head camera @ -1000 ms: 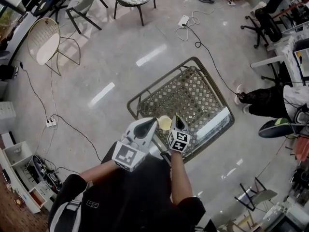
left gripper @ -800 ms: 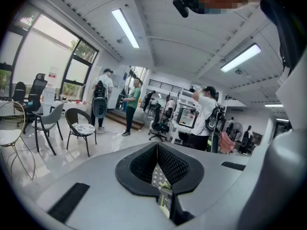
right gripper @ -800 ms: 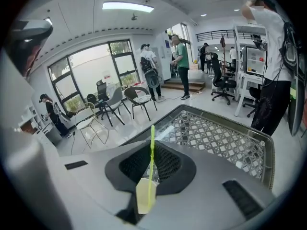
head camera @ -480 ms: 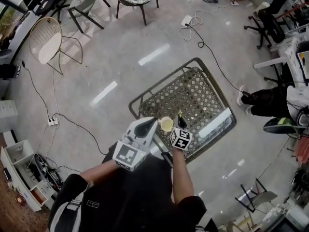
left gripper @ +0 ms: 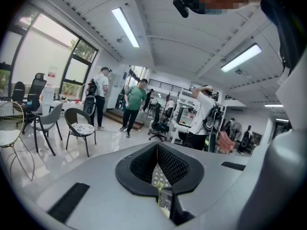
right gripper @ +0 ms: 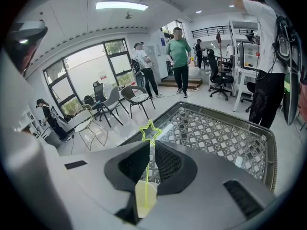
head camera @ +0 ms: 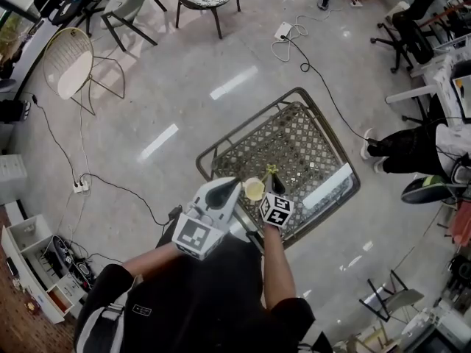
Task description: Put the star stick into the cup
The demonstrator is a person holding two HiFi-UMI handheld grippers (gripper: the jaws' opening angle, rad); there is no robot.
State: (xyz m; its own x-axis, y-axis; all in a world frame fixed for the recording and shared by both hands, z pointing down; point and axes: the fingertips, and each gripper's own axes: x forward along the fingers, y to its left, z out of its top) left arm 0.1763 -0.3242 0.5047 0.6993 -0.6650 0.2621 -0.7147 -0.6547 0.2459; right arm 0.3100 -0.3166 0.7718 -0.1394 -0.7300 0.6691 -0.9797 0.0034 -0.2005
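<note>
Right gripper [right gripper: 151,150] clamps the yellow-green star-topped stick [right gripper: 151,131], whose lower end sits inside the pale yellow cup [right gripper: 145,199]. Left gripper [left gripper: 157,150] (jaws together, nothing in them) hangs just left of the cup.

One steep overhead, two low, forward.

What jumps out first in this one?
A neon-yellow star stick stands between the pads of the right claw, running down into the pale yellow cup just below it. Both claws are held over a lattice-top table, with the tip of the left claw at the cup.
</note>
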